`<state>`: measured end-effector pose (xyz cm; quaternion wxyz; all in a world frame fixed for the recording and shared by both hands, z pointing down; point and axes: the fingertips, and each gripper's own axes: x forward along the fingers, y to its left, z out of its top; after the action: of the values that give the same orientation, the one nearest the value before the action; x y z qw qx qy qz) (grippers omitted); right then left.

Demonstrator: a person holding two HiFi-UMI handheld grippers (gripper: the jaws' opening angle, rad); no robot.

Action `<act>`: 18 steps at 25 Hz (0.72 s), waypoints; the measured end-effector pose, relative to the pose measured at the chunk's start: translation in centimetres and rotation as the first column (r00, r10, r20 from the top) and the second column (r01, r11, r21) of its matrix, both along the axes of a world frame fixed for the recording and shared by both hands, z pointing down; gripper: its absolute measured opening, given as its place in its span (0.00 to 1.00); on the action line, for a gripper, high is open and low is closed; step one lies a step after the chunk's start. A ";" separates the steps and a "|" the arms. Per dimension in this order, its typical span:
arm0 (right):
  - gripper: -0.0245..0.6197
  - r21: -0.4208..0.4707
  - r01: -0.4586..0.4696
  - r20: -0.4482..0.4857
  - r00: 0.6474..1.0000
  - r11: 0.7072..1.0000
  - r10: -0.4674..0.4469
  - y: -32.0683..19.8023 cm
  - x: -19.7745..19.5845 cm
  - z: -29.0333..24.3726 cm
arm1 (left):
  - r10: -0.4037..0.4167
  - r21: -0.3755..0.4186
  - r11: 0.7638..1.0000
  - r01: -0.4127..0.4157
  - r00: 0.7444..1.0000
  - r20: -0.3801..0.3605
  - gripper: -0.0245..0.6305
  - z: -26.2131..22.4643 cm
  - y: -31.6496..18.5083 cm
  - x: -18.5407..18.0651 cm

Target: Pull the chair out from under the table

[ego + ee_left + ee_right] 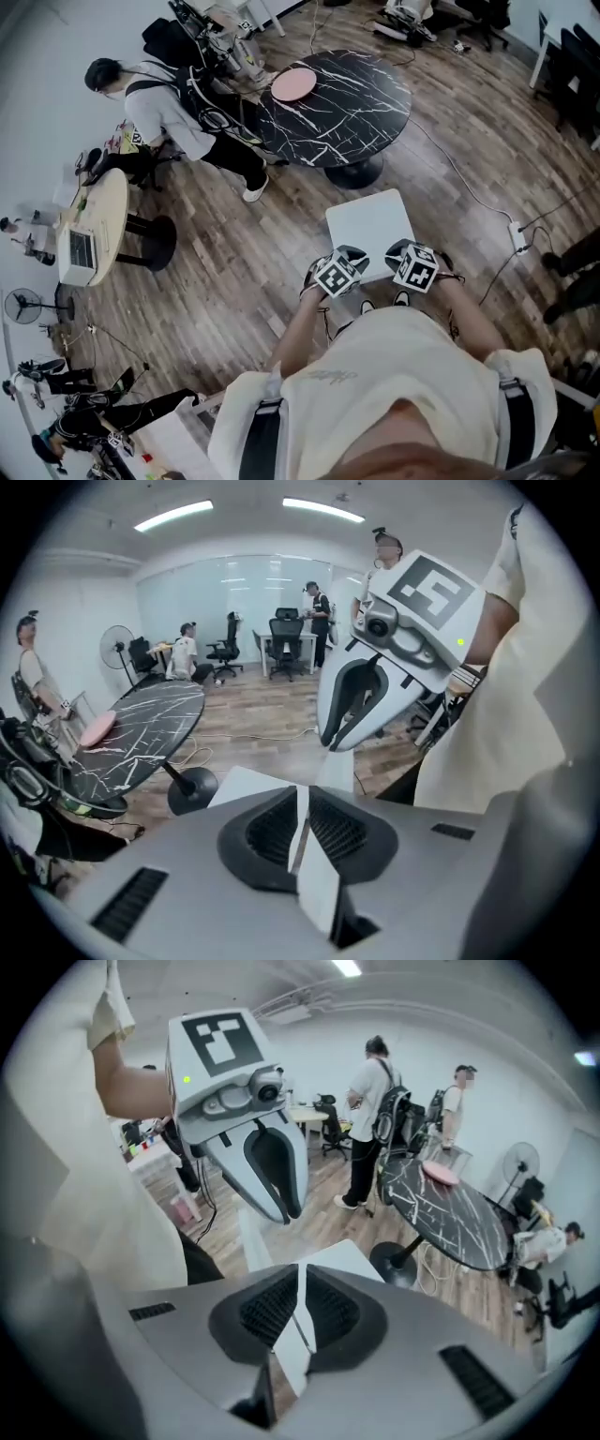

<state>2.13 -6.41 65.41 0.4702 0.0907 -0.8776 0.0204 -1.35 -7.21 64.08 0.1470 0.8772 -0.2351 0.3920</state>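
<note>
The white chair (370, 225) stands on the wood floor, clear of the round black marble table (337, 103), with its seat bare. Both grippers hover side by side above the chair's near edge, touching nothing. My left gripper (349, 259) and right gripper (401, 253) point steeply down. In the left gripper view the right gripper (330, 744) hangs over the chair's upright white back edge (335, 772), fingertips together and empty. In the right gripper view the left gripper (286, 1215) looks the same. My own jaws (302, 808) (300, 1290) leave only a thin slit.
A pink pad (293, 84) lies on the marble table above its black foot (356, 173). A person (178, 112) bends at the left near a small round table with a laptop (94, 225). A power strip and cable (517, 236) lie on the right. Office chairs stand at the back.
</note>
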 end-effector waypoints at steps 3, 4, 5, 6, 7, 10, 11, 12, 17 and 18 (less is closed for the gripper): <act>0.07 -0.008 -0.111 0.083 0.990 0.994 0.111 -1.5 0.7 -2.1 | -0.050 0.046 0.998 0.051 0.999 -0.015 0.09 -1.2 -1.4 -0.8; 0.05 -0.012 -0.151 0.119 0.981 0.988 0.151 -1.9 0.9 -2.9 | -0.081 0.058 0.995 0.083 0.996 -0.030 0.08 -1.6 -1.6 -1.1; 0.05 -0.016 -0.191 0.162 0.968 0.982 0.191 -2.4 1.0 -3.8 | -0.124 0.067 0.990 0.127 0.991 -0.055 0.07 -2.2 -1.9 -1.4; 0.05 -0.021 -0.227 0.210 0.951 0.974 0.227 -2.9 1.0 -4.8 | -0.173 0.071 0.981 0.180 0.980 -0.094 0.06 -3.0 -2.3 -1.8; 0.05 -0.028 -0.260 0.256 0.931 0.965 0.258 -3.5 1.0 -5.9 | -0.223 0.070 0.970 0.235 0.964 -0.146 0.06 -4.0 -2.7 -2.2; 0.05 -0.031 -0.340 0.362 0.873 0.940 0.328 -5.5 1.5 -8.9 | -0.321 0.044 0.936 0.350 0.897 -0.306 0.06 -7.2 -3.8 -2.8; 0.05 -0.023 -0.362 0.385 0.857 0.932 0.342 -6.1 1.7 -9.7 | -0.336 0.048 0.927 0.372 0.879 -0.337 0.06 -8.1 -4.1 -3.0; 0.05 -0.011 -0.381 0.405 0.844 0.925 0.353 -6.6 1.9 -10.4 | -0.347 0.064 0.917 0.393 0.867 -0.358 0.06 -9.1 -4.5 -3.4; 0.05 0.106 -0.435 0.479 0.810 0.894 0.338 -9.1 2.3 -15.0 | -0.391 0.186 0.844 0.503 0.815 -0.427 0.06 -14.2 -6.9 -5.3; 0.05 0.125 -0.444 0.496 0.802 0.887 0.332 -9.5 2.2 -15.8 | -0.394 0.199 0.834 0.515 0.807 -0.441 0.06 -14.9 -7.3 -5.6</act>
<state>4.36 -15.86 49.56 0.2195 0.3171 -0.9220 0.0337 -6.91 -14.52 49.16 0.1416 0.8647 -0.4656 0.1243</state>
